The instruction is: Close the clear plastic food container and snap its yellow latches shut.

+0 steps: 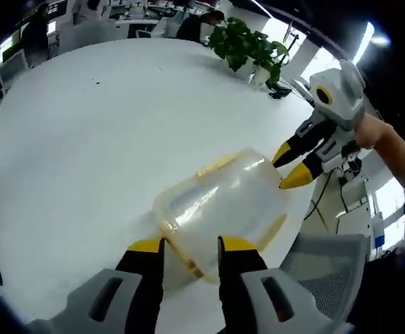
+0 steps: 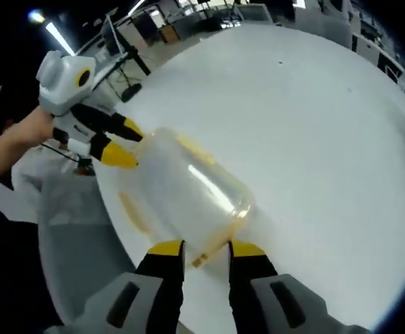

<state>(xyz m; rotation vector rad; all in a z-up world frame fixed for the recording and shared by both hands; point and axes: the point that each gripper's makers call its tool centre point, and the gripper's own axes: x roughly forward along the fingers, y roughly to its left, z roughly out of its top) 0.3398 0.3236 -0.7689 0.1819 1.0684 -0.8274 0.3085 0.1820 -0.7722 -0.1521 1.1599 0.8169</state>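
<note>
Grippers are flanking the clear container lying low-centre on the white table. Left gripper is straddling its near yellow-latched end, jaws parted; right gripper is hovering at its upper-right end, jaws slightly apart, gripping nothing.

This looks like an office. A big round white table fills the middle. Far behind it stand rows of desks with screens, and a person sits there working. A green potted plant sits at the table's edge. A grey mesh office chair waits close by, and long lights shine overhead
</note>
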